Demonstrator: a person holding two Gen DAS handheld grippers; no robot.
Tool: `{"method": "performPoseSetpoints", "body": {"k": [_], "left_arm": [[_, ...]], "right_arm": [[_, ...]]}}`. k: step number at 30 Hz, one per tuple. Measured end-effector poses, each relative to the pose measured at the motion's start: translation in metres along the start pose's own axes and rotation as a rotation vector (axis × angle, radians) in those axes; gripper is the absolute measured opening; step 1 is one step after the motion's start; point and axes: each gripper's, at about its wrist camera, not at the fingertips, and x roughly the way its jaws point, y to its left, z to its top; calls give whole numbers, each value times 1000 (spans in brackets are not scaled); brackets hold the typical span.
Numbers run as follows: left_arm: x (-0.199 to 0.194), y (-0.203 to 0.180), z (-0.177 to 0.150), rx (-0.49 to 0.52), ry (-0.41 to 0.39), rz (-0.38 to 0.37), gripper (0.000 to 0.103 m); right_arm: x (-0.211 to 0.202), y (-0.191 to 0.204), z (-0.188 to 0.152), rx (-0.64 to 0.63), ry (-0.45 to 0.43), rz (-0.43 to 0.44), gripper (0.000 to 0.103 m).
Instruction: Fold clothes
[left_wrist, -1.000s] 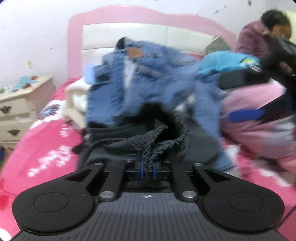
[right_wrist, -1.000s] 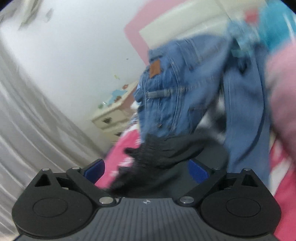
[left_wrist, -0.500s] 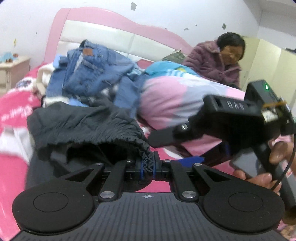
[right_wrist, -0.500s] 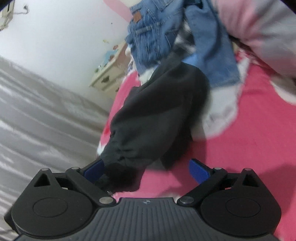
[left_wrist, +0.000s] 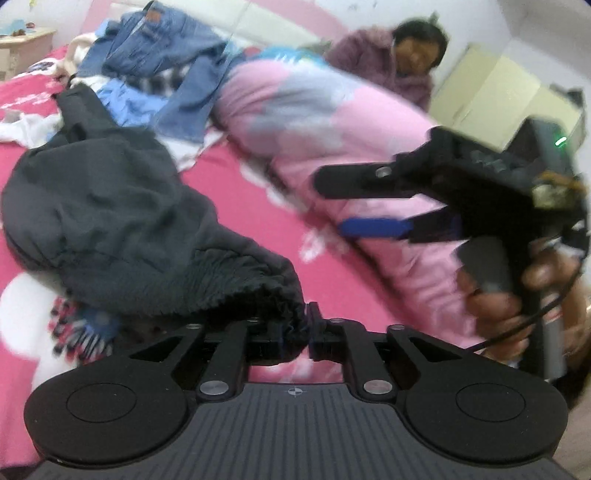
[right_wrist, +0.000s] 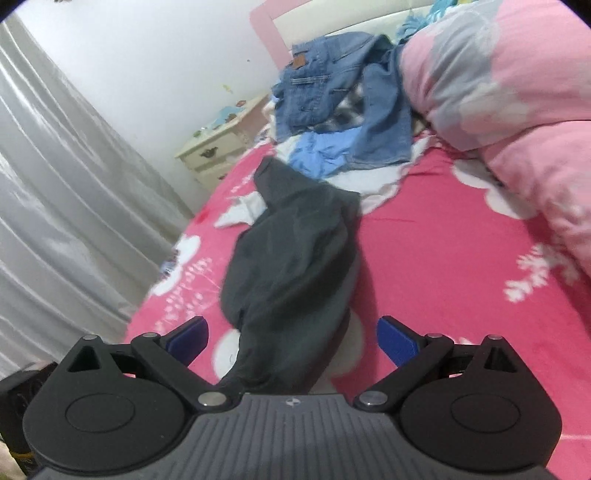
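Left gripper (left_wrist: 298, 334) pinching the gathered waistband of dark grey trousers (left_wrist: 122, 221), trailing across the pink bedsheet (right_wrist: 424, 266). Right gripper (right_wrist: 291, 338) spread wide, empty, over the near end of the trousers. Behind: pile of jeans (right_wrist: 325, 85), pink quilt (right_wrist: 498, 92), seated person (left_wrist: 402, 62)

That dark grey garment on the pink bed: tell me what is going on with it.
A person holding two handheld grippers is sorting clothes to fold. The left gripper is shut on the gathered elastic edge of the dark grey fabric garment, which lies stretched across the bright pink flowered bedsheet. The right gripper is open, empty, poised above the garment's near end. A heap of blue denim jeans waits by the headboard, beside a rolled pale pink quilt. No fold is made yet.
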Motion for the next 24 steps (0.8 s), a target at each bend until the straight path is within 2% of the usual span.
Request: {"method": "performPoseSetpoints", "body": {"k": [1, 2, 4, 5, 7, 10, 12, 14, 15, 18, 20, 22, 24], "left_arm": [[3, 4, -2, -8, 21, 13, 34], [3, 10, -1, -25, 38, 31, 37], [0, 25, 1, -73, 49, 46, 54], [-4, 34, 3, -97, 50, 49, 60], [-16, 54, 8, -146, 34, 78, 79], [-38, 76, 5, -229, 3, 124, 93], [-47, 94, 4, -276, -10, 178, 95], [-48, 111, 5, -288, -20, 286, 94], [-48, 119, 5, -291, -28, 353, 92], [-27, 140, 12, -274, -10, 453, 80], [-14, 153, 16, -262, 2, 520, 76], [-5, 156, 20, -235, 5, 535, 70], [4, 156, 22, -204, 13, 544, 68]], "right_arm": [[-5, 0, -4, -11, 5, -29, 100], [-6, -1, -7, -26, 9, -63, 100], [-8, -2, -12, -55, 18, -123, 100], [-8, -1, -14, -67, 23, -133, 100], [-6, 1, -20, -82, 35, -140, 100], [4, 9, -31, -109, 58, -136, 100], [18, 21, -41, -170, 105, -138, 101], [36, 35, -51, -253, 172, -151, 101], [49, 43, -57, -314, 214, -176, 101], [88, 66, -74, -501, 338, -209, 101], [112, 79, -87, -632, 409, -215, 100], [133, 94, -102, -800, 429, -248, 100], [147, 106, -114, -945, 404, -256, 96]]}}
